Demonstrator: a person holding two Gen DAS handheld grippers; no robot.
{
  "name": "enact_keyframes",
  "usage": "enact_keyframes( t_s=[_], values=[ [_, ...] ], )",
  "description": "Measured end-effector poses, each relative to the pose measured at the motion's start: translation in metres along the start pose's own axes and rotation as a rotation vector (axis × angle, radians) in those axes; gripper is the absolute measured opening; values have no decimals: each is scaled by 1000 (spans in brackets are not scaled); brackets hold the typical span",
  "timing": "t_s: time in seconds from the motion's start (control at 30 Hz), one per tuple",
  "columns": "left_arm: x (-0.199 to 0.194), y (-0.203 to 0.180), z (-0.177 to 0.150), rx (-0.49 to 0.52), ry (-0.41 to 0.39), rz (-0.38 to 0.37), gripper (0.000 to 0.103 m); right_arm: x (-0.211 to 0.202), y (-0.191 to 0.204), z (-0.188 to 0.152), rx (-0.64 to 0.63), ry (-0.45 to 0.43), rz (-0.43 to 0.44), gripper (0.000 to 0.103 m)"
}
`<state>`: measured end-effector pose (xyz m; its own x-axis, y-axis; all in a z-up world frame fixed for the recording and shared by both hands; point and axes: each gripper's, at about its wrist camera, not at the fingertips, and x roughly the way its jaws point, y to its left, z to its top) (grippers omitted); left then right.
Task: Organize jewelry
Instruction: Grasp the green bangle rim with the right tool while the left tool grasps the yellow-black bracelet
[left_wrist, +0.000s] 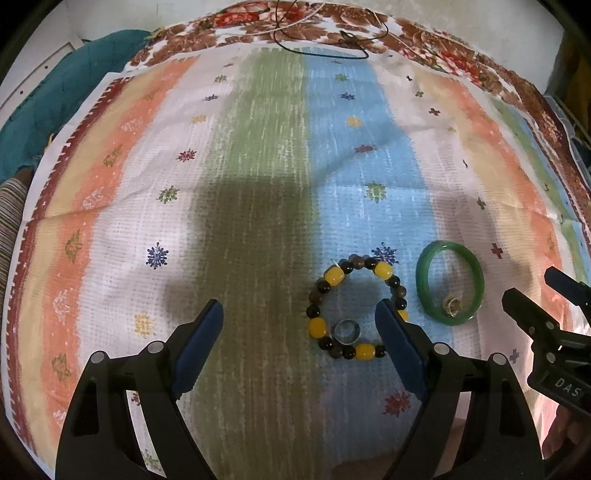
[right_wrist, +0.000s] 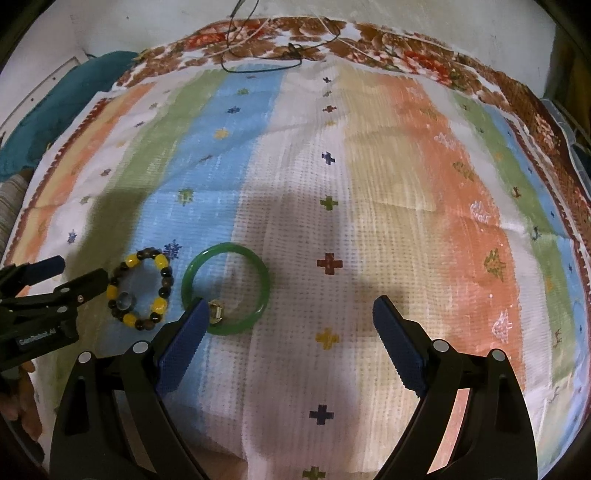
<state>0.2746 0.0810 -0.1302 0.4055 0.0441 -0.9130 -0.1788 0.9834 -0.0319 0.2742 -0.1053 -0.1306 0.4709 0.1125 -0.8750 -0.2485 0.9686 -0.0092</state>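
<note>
Your left gripper (left_wrist: 299, 314) has open cloth (left_wrist: 258, 166) ahead & to its left. Beaded bracelet (left_wrist: 356, 308) w/ a ring (left_wrist: 346, 331) inside sits by its right finger, green bangle (left_wrist: 448, 282) just beyond. Right gripper (right_wrist: 288, 314) has bare cloth ahead & right; the bangle crowds its left finger.

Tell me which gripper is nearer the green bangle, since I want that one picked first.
Right, I'd judge. The right gripper has one finger overlapping the green bangle's rim in its own view. The left gripper hangs open beside the beaded bracelet, which separates it from the bangle.
</note>
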Motion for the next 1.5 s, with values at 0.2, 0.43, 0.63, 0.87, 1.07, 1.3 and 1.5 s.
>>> enact_keyframes(
  t_s=[0.2,0.43,0.63,0.87,1.07,1.3,1.5],
  values=[
    [11,1,2,-6,28,2,79,6,1,4,-2,-1,-11,90],
    [19,0,4,8,46,2,67,21,3,6,-11,30,-18,75],
    [28,0,2,16,70,14,51,31,6,6,-24,49,-8,67],
    [34,2,0,30,79,26,34,42,11,3,-64,70,-16,41],
    [36,0,-1,41,100,22,10,43,14,0,-69,83,17,10],
    [30,-2,-4,42,125,19,10,39,12,-3,-56,87,33,9],
    [19,-2,-6,45,116,12,10,32,15,-7,-69,80,19,8]
  ],
)
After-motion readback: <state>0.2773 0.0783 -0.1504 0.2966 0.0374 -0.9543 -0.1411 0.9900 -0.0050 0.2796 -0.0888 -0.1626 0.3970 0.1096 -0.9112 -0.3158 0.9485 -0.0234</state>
